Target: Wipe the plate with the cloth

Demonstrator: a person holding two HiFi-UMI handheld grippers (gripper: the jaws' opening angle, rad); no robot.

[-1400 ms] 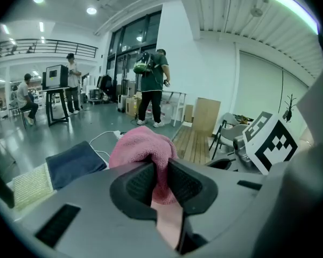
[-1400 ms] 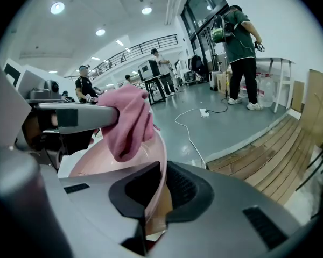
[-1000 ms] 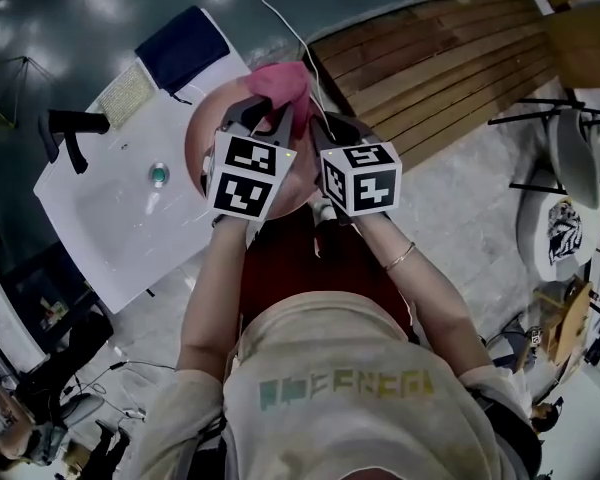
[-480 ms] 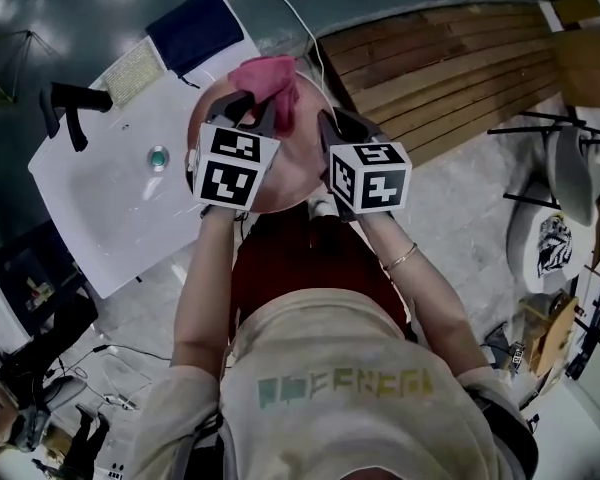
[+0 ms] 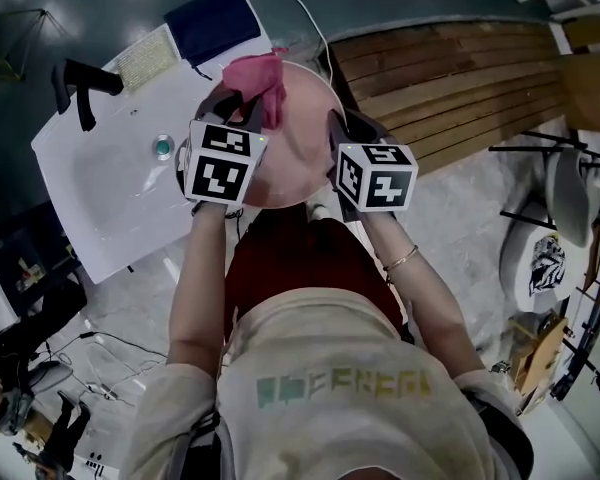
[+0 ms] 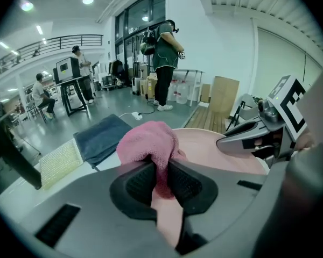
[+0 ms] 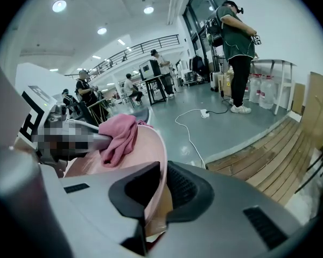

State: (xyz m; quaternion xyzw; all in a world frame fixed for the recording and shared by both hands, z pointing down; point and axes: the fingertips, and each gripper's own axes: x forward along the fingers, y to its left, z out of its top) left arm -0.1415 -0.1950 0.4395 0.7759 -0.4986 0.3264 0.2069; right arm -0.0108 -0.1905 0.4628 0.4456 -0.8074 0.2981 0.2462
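My right gripper (image 7: pixel 160 190) is clamped on the rim of the round pink plate (image 7: pixel 145 155), with the thin edge standing between my two black ribbed pads. In the head view that grip sits at the plate's 3 o'clock. My left gripper (image 6: pixel 162 179) is closed on the pink terry cloth (image 6: pixel 148 141). A fold of it is pinched between the pads, and the rest bunches up just beyond the tips. Seen from above, the cloth lies against the plate's face at about 11 o'clock, and my left gripper reaches it from the 8 o'clock side.

The plate overlaps the right edge of the white rectangular sink top (image 5: pixel 110 188). At 9 o'clock from the plate is the sink's small round metal drain (image 5: pixel 162 148). Beyond the plate, at 11 o'clock, a folded dark blue towel (image 5: pixel 212 23) lies on the sink top. A pale yellow woven scrub pad (image 5: pixel 145 56) lies just to its left, and a black tap (image 5: pixel 80 83) stands further left. At 2 o'clock is the brown slatted wooden platform (image 5: pixel 450 68). Far off on the grey floor, a thin white cable (image 7: pixel 191 128) trails toward a standing person in a green top (image 7: pixel 237 52).
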